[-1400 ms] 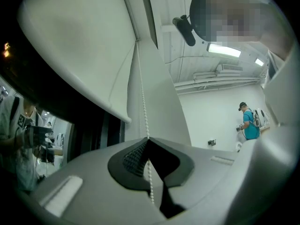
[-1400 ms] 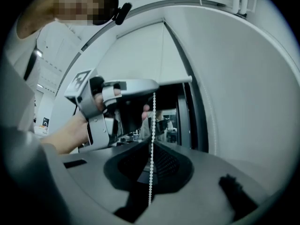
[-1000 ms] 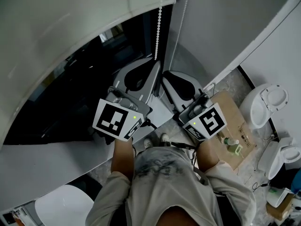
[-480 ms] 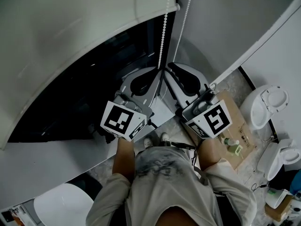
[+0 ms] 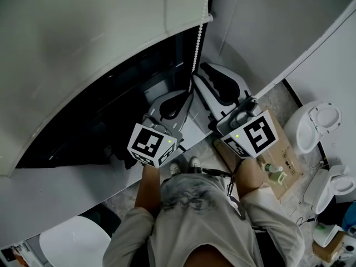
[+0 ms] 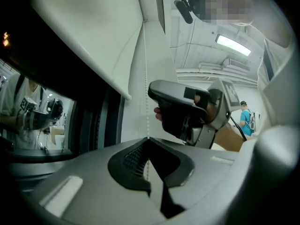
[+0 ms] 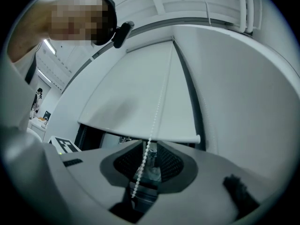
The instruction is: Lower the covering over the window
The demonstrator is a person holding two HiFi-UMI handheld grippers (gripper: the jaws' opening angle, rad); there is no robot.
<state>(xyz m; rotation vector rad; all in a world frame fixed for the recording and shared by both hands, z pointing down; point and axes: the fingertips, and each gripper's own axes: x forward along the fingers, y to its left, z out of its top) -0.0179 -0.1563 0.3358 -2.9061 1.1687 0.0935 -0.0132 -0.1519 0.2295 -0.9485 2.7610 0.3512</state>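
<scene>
A white roller blind [image 5: 100, 32] covers the upper part of a dark window [image 5: 111, 115]. Its weighted bottom bar ends near the frame's right side. A white bead chain [image 5: 196, 46] hangs from above beside the blind. My left gripper [image 5: 191, 91] is shut on this chain; in the left gripper view the chain [image 6: 146, 69] runs down into the closed tips of the left gripper [image 6: 148, 138]. My right gripper [image 5: 202, 69] stands higher and just to the right. Seen in the right gripper view, the right gripper [image 7: 149, 146] has its jaws apart, and the chain [image 7: 157, 111] hangs loosely through the gap under the blind [image 7: 140, 93].
A white sill [image 5: 67, 188] runs below the window, and a white wall [image 5: 267, 32] stands to its right. On the floor at right are a cardboard box [image 5: 272, 149] and white ceramic fixtures [image 5: 314, 124]. A round white seat [image 5: 72, 243] is at bottom left.
My left gripper has come down with the chain in its grip, and the blind's bottom edge sits lower over the glass. My right gripper has risen a little along the chain.
</scene>
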